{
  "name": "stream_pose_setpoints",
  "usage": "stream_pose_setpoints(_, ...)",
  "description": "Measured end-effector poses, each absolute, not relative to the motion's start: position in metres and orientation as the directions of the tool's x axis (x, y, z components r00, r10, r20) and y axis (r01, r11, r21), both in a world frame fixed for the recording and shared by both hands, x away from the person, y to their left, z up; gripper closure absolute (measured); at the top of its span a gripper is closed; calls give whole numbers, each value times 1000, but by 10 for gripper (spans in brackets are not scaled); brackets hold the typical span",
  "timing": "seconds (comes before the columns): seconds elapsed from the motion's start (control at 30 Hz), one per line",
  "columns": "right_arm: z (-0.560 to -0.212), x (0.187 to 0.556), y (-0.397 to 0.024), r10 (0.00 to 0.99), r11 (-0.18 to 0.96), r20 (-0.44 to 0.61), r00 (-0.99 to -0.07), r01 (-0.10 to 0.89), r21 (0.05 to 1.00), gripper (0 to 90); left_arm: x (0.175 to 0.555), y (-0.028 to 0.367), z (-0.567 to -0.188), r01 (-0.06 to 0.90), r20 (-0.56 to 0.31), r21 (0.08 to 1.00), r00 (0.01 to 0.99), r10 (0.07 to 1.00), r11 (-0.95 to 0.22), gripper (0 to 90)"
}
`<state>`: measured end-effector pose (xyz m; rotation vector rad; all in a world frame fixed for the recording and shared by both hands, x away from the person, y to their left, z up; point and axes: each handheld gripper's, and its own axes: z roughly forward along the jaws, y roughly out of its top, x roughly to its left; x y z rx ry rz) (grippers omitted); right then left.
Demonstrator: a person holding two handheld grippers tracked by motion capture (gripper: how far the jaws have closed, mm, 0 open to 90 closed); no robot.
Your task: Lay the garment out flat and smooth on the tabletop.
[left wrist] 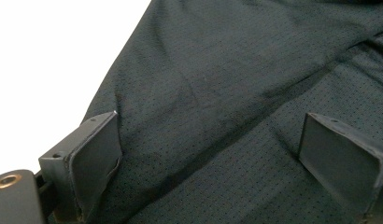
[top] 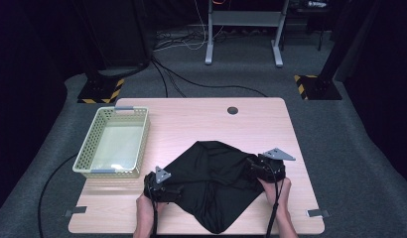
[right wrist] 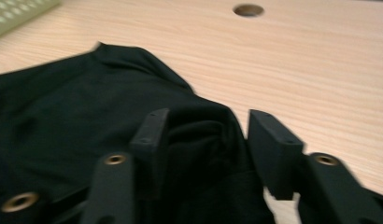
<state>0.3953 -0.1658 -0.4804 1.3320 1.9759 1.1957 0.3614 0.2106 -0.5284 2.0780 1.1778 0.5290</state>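
A black mesh cloth (top: 211,183) lies crumpled on the front half of the wooden table (top: 191,114). My left gripper (top: 175,191) rests at the cloth's left edge. In the left gripper view its jaws stand wide apart over the fabric (left wrist: 227,93), so the left gripper (left wrist: 213,126) is open. My right gripper (top: 252,168) sits at the cloth's right edge. In the right gripper view a raised fold of the cloth (right wrist: 199,135) lies between the jaws of the right gripper (right wrist: 208,119), and the pads stand off it.
A pale green plastic basket (top: 112,141) stands at the table's left side, its corner also in the right gripper view (right wrist: 12,14). A round cable hole (top: 233,110) is near the far edge. Cables and stand bases lie on the floor beyond.
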Motion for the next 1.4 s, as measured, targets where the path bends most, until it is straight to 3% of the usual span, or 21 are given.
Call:
stream_pose_setpoints(0.2, -483, 375, -127, 859, 230, 45, -510, 463, 856, 288, 361, 210, -529, 583, 16, 730, 505, 863, -355, 58)
stream_pose_setpoints(0.4, -504, 371, -89, 806, 355, -12, -592, 467, 810, 256, 361, 210, -529, 583, 16, 731, 506, 863, -356, 58)
stream_pose_setpoints(0.5, -512, 375, -81, 796, 403, -45, -604, 473, 784, 413, 361, 210, -529, 583, 16, 731, 505, 863, -354, 59)
stream_pose_setpoints(0.63, -513, 380, -86, 811, 366, -22, -585, 477, 799, 705, 361, 210, -529, 582, 17, 732, 505, 863, -355, 59)
stream_pose_setpoints(0.73, -508, 381, -96, 833, 335, -36, -552, 452, 827, 843, 361, 210, -529, 582, 19, 731, 506, 862, -358, 59)
stream_pose_setpoints(1.1, -477, 407, -135, 903, 197, 2, -429, 420, 886, 871, 359, 209, -528, 571, 17, 739, 515, 857, -358, 63)
stream_pose_setpoints(1.27, -471, 412, -136, 902, 219, -22, -430, 414, 883, 870, 369, 202, -515, 538, 7, 777, 510, 860, -325, 38)
stream_pose_setpoints(1.4, -468, 416, -137, 904, 229, -39, -425, 406, 885, 872, 390, 189, -516, 562, 27, 743, 516, 856, -363, 40)
